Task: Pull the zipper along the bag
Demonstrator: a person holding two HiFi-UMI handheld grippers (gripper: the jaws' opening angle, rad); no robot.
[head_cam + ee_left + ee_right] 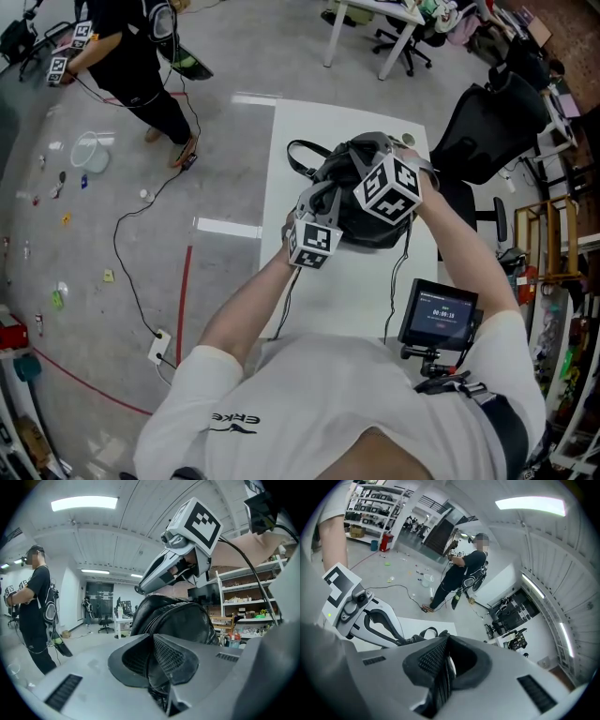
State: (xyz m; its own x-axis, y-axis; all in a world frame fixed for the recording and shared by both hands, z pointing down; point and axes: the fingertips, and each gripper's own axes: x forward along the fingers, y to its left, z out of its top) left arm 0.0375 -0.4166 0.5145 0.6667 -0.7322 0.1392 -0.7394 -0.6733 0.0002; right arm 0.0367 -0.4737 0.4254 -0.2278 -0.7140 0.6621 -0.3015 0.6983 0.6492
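A black leather bag (370,230) lies on the white table (309,122), its strap loop (298,155) reaching toward the far left. My left gripper (323,199) is at the bag's near left side. In the left gripper view the left gripper (152,667) is shut on a fold of the bag (178,620), and the zipper (161,612) curves over the bulge ahead. My right gripper (354,159) rests on the bag's top. In the right gripper view the right gripper (443,667) is shut, apparently on the zipper pull, which is hidden between the pads.
A small screen on a stand (439,314) sits at the table's near right corner. A black office chair (487,122) stands right of the table. Another person (131,47) holding grippers stands at the far left, with cables (141,234) and small items on the floor.
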